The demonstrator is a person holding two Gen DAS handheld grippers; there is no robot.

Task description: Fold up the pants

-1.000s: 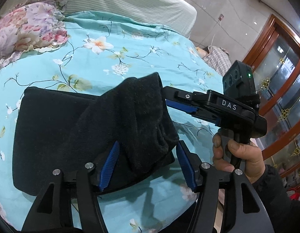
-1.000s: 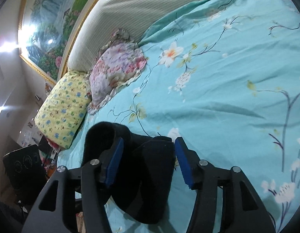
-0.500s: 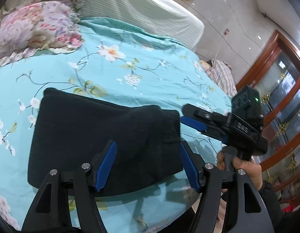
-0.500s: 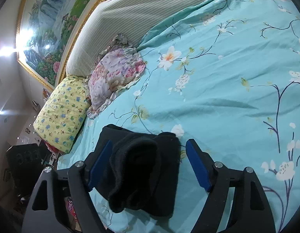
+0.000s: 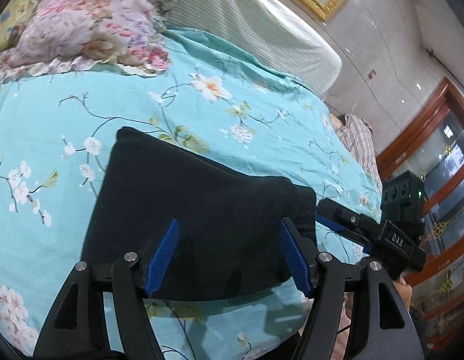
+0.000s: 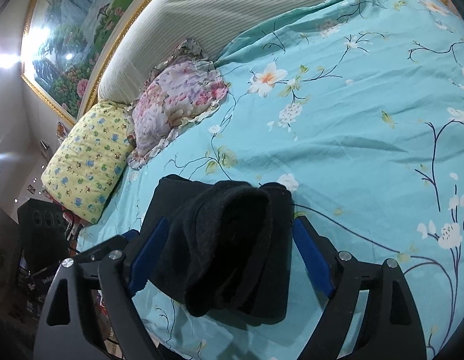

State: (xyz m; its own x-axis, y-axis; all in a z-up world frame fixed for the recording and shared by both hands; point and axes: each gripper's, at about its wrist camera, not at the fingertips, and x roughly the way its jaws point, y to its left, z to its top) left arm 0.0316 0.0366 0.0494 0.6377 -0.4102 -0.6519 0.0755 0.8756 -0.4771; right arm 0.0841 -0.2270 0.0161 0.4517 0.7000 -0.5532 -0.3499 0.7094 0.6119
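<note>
Black pants (image 5: pixel 202 219) lie folded near the edge of the floral teal bedspread (image 5: pixel 232 114).
Left gripper (image 5: pixel 229 255) and right gripper (image 6: pixel 229 252) both spread wide, holding nothing; contact with the fabric is unclear.

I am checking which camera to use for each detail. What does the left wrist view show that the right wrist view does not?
Only the left wrist view shows the right gripper, beside the right edge of the folded black fleece pants, and the brown wooden glass door.

Only the right wrist view shows the yellow patterned pillow and the gold-framed landscape painting.

Both show the pants on the turquoise floral bedsheet, the pink floral pillow, and open jaws.
</note>
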